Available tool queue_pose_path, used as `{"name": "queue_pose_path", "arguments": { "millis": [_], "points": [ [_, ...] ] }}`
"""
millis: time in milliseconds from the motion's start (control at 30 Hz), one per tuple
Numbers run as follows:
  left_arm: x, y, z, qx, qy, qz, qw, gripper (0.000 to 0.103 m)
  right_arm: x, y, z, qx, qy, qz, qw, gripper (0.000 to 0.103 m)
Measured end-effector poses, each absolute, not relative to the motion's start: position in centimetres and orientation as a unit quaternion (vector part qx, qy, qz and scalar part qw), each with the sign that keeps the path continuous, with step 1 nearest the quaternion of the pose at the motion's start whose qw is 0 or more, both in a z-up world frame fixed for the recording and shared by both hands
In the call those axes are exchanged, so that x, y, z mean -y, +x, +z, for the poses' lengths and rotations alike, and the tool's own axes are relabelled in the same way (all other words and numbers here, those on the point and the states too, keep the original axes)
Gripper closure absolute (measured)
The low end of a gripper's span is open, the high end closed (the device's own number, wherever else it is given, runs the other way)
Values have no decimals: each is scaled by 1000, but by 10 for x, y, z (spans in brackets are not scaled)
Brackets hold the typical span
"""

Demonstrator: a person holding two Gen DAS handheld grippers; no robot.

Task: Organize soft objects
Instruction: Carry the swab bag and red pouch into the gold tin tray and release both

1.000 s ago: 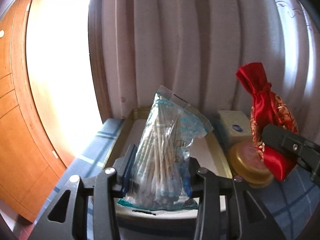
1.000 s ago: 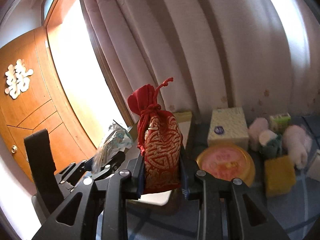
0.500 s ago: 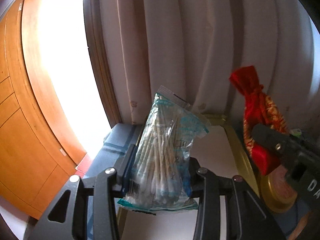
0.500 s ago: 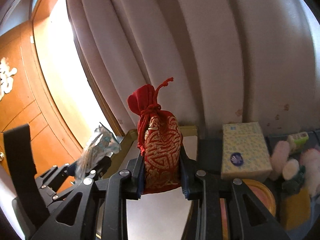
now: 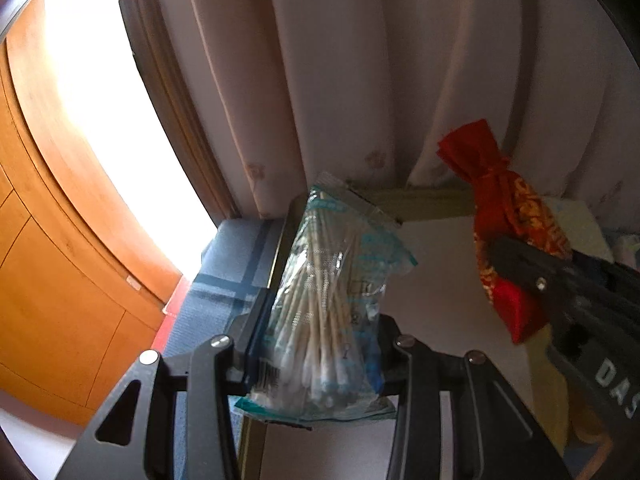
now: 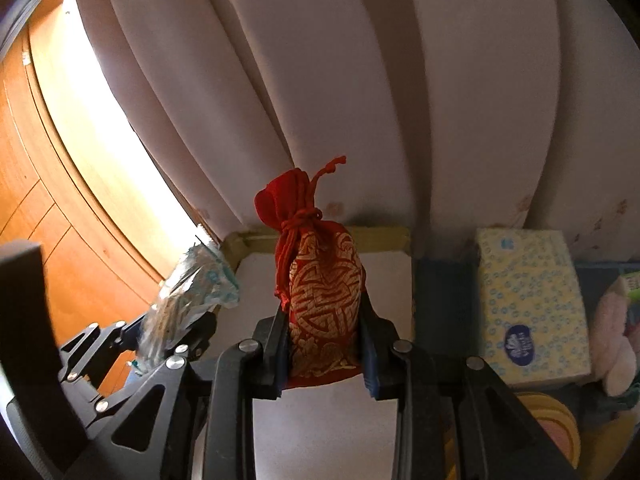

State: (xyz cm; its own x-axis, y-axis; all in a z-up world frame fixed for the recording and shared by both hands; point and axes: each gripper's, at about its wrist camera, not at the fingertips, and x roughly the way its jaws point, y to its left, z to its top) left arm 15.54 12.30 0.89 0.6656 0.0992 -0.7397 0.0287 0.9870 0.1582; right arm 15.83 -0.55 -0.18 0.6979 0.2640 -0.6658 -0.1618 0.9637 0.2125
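Note:
My left gripper [image 5: 316,356] is shut on a clear bag of cotton swabs [image 5: 332,304] and holds it upright over the left side of a white tray with a gold rim [image 5: 432,204]. My right gripper [image 6: 322,354] is shut on a red and gold drawstring pouch [image 6: 320,292] and holds it upright above the same tray [image 6: 384,272]. The pouch [image 5: 516,236] shows at the right of the left wrist view. The swab bag [image 6: 188,296] shows at the left of the right wrist view.
A yellow tissue pack [image 6: 532,304], a round gold tin [image 6: 556,428] and pink plush items [image 6: 612,340] lie right of the tray on a blue checked cloth [image 5: 224,280]. Pale curtains [image 6: 360,100] hang close behind. A wooden door [image 5: 52,280] stands at the left.
Both grippers have moved forward and left over the tray with their loads still held. The tray now fills the space under them and the tin has slid to the right edge.

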Motion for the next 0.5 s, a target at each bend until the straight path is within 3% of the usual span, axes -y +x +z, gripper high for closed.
{"name": "queue_pose_path", "arguments": {
  "millis": [67, 133, 167, 200, 233, 267, 500],
  "points": [
    [-124, 160, 5, -419, 77, 23, 904, 58, 5, 161, -5, -380, 72, 117, 915, 70],
    [-127, 171, -1, -428, 69, 29, 901, 40, 2, 162, -3, -383, 81, 128, 911, 68],
    [-129, 174, -3, -433, 67, 38, 898, 19, 2, 163, -2, -377, 84, 132, 913, 58],
    [-128, 173, -1, -430, 63, 43, 900, 8, 2, 163, -1, -371, 84, 134, 915, 52],
    [-130, 173, 1, -424, 61, 43, 902, 6, 3, 162, 0, -365, 84, 134, 917, 39],
    [-130, 169, 4, -413, 61, 42, 908, 5, 5, 159, 1, -359, 88, 139, 919, 33],
    [-134, 127, 23, -344, 22, 43, 938, 5, 22, 109, 21, -263, 106, 153, 947, 32]
  ]
}}
